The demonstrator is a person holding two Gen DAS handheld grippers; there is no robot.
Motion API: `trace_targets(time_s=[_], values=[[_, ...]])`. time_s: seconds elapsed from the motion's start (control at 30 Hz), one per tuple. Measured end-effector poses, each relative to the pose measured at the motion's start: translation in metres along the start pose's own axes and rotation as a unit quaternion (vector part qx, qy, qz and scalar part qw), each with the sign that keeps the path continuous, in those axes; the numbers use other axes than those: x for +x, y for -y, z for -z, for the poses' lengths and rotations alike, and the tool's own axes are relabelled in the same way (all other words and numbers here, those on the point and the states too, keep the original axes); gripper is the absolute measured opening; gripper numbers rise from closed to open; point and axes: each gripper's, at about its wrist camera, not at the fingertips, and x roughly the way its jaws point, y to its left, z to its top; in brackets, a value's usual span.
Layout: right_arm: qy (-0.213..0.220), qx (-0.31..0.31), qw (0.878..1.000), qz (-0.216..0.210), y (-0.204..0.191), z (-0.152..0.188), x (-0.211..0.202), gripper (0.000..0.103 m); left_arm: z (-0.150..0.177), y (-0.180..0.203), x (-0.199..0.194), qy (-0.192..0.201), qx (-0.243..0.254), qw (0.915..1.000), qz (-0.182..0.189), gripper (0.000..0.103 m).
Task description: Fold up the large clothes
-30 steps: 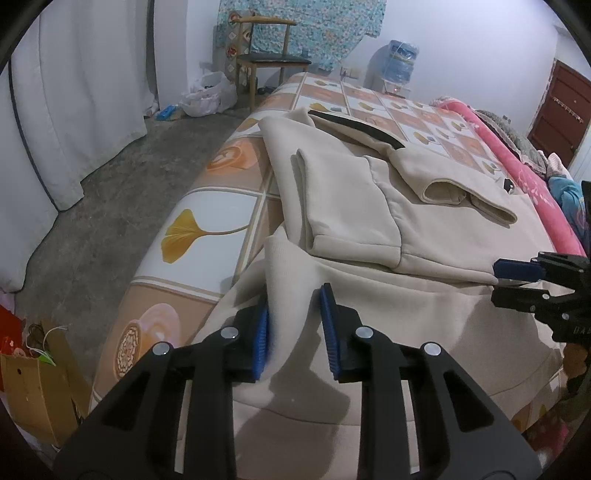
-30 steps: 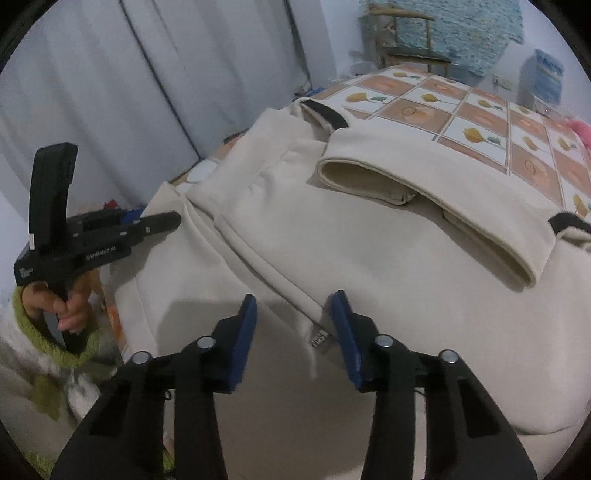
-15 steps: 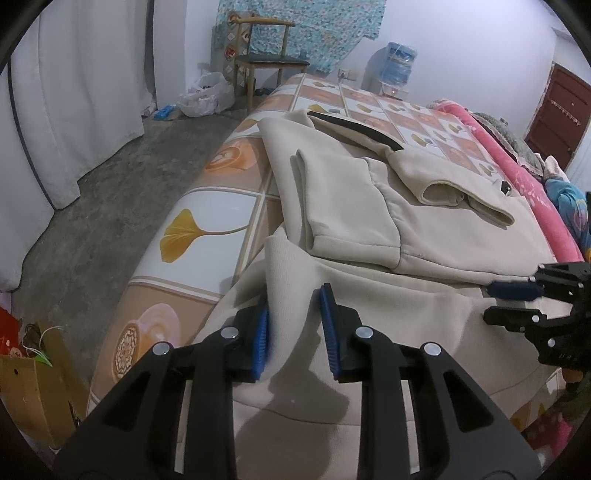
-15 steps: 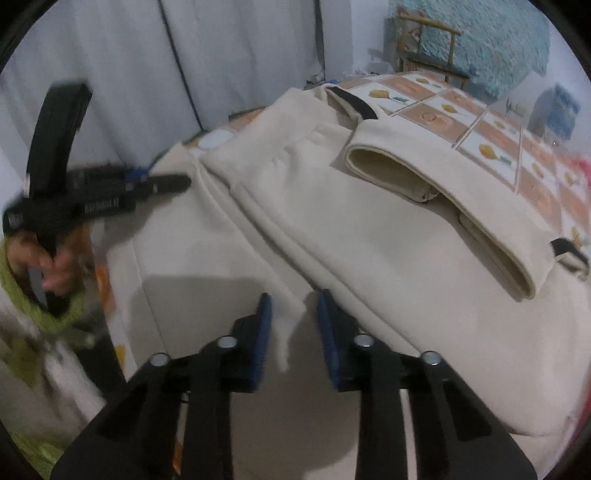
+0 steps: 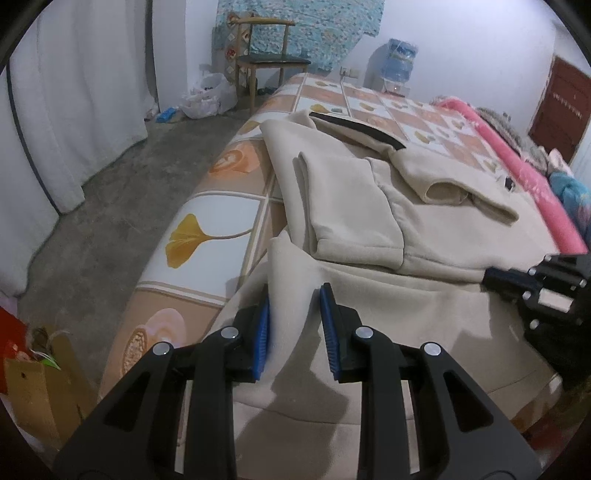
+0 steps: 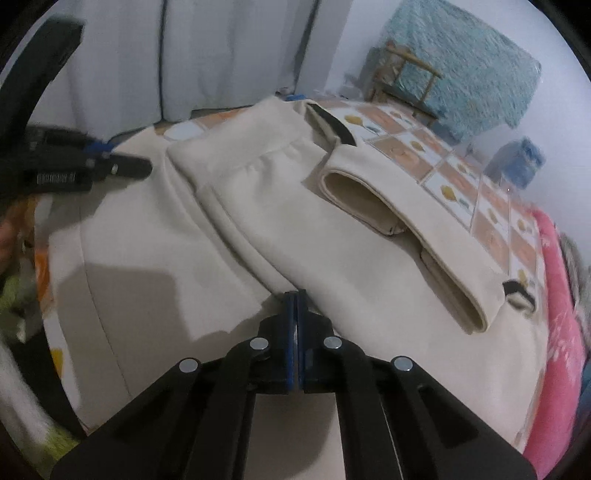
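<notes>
Cream fleece, a large sweatshirt, lies spread across the near end of the bed, its hem hanging over the near edge and one side lying close along the bed's left edge. Both sleeves are folded in over the body: one sleeve lies flat along the side toward the bed's left edge, the other sleeve lies slanted across the chest with its open cuff showing, and the dark-lined collar points toward the far end. The left gripper sits at the hem near the bed's left edge, its blue pads part-way apart with a raised ridge of cloth between them, so it grips a fold of the sweatshirt. The right gripper is at the hem further along the near edge, its blue pads clenched tight together; a pale sliver shows between them, though whether that is cloth is hard to tell. Beyond the bed stand a wooden chair against a turquoise wall hanging, a water dispenser by the far wall, white curtains over the concrete floor, and a pink blanket along the bed's right edge.
</notes>
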Motion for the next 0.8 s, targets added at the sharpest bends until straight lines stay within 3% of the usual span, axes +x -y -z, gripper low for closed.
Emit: trace_targets(time_s=[0.17,0.23,0.3,0.43,0.53,0.8], values=[[0.024,0.079,0.996,-0.021,0.031,0.011,-0.037,0.006,0.001,0.004,0.001,0.003,0.011,0.9998,-0.014,0.025],[0.032,0.125,0.992,-0.011,0.054,0.023,-0.054,0.032,0.001,0.004,0.001,0.003,0.010,0.9999,-0.012,0.025],[0.039,0.181,0.982,0.022,0.084,0.043,-0.074,0.041,0.001,0.005,0.001,0.002,0.007,0.9999,-0.008,0.025],[0.026,0.284,0.955,0.078,0.141,0.094,-0.100,0.041,0.001,0.004,0.001,0.002,0.006,0.9999,-0.009,0.025],[0.018,0.331,0.940,0.077,0.166,0.121,-0.103,0.041,0.002,0.004,0.002,0.001,0.005,0.9999,-0.009,0.025],[-0.013,0.340,0.939,0.051,0.169,0.133,-0.072,0.040,0.003,0.006,0.004,0.001,-0.002,0.9998,-0.020,0.025]])
